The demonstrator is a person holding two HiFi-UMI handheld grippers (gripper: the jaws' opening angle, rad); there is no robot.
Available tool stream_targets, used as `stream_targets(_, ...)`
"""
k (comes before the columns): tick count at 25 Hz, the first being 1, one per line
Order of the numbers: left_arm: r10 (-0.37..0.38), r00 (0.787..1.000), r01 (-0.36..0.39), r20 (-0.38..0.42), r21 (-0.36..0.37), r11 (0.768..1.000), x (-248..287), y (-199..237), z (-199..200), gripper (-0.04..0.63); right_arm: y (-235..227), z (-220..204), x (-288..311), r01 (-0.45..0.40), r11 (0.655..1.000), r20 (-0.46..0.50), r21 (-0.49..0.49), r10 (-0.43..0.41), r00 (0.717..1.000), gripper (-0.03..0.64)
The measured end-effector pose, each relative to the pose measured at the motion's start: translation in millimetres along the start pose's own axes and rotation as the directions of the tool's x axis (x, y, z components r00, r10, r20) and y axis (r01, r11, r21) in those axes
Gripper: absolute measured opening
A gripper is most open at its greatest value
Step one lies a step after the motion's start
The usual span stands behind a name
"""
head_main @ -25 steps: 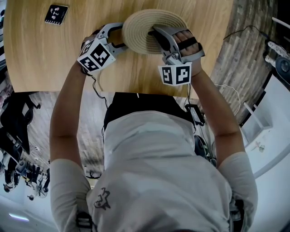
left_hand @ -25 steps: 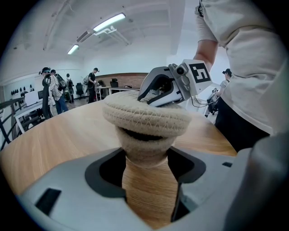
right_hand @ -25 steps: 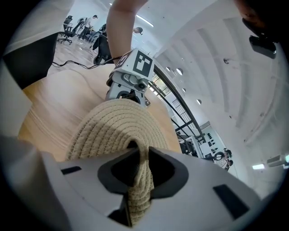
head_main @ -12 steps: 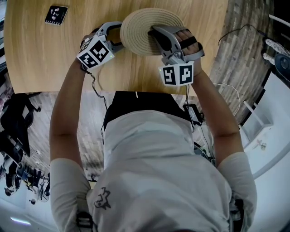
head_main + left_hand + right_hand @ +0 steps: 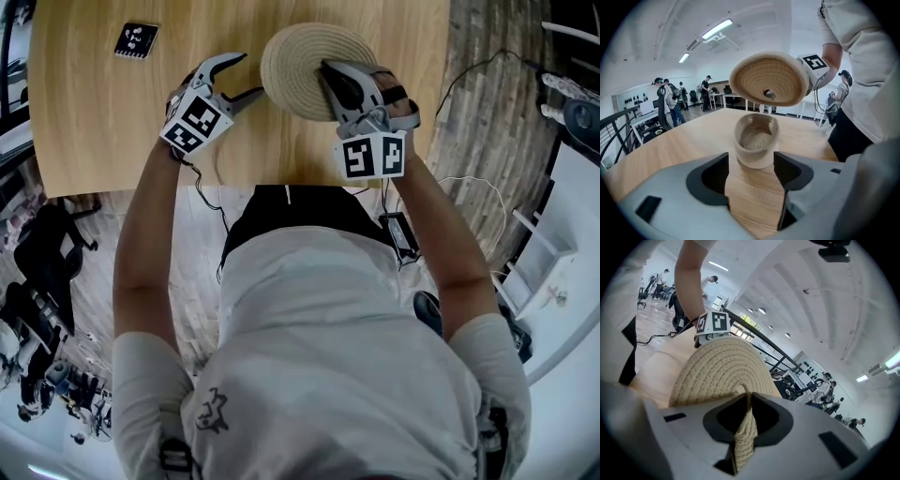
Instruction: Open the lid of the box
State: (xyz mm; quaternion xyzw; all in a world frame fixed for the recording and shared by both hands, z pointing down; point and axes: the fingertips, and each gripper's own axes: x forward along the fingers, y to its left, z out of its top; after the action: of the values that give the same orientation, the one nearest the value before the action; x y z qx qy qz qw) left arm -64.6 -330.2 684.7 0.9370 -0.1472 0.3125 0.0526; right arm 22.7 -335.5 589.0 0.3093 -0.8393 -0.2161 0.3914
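Wooden table [image 5: 94, 122], 1 open woven box [image 5: 757, 140] on it, 1 marker card [image 5: 137, 39] apart

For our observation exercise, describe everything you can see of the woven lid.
The lid is a round disc of coiled beige rope with a small metal-looking fastener at the centre of its underside. It hangs tilted in the air, clear of the open box on the table. Only the right hand-held gripper touches it, its jaws closing on the rope loop on top.
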Motion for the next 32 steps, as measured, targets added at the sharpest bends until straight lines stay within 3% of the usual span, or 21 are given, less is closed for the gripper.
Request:
stream_targets(5, 0.065, 0.996, -0.064, 0.056, -0.019, 0.998, -41.0, 0.4, 27.6, 0.291, -7.6, 20.4, -24.3, 0.053, 0.992, -0.002, 0.112, -0.053, 0.999, 0.038)
stream_targets(15, 0.179, 0.963, -0.140, 0.202, -0.194, 0.971, -123.6, -20.2, 81.9, 0.285, -17.3, 71.8, -83.9, 0.143, 0.938, 0.060, 0.315, -0.170, 0.984, 0.038)
stream_targets(20, 0.242, 0.938, -0.184, 0.247, -0.236, 0.954, -167.5, -43.4, 94.1, 0.250, -3.2, 94.3, -114.0, 0.144, 0.885, 0.092, 0.444, -0.204, 0.975, 0.038)
stream_targets(23, 0.309, 0.910, -0.237, 0.275, -0.266, 0.934, -191.4, -53.8, 104.8, 0.242, 3.2, 104.3, -131.9, 0.138, 0.848, 0.114, 0.511, -0.226, 0.967, 0.038)
stream_targets(27, 0.360, 0.876, -0.270, 0.321, -0.292, 0.917, -221.0, -66.4, 120.0, 0.180, 9.3, 118.6, -148.1, 0.129, 0.824, 0.146, 0.551, -0.248, 0.958, 0.038)
stream_targets(32, 0.354, 0.865, -0.260, 0.357, -0.284, 0.923, -243.3, -86.2, 126.8, 0.067, 9.1, 130.8, -163.3, 0.108, 0.777, 0.173, 0.620, -0.270, 0.947, 0.038)
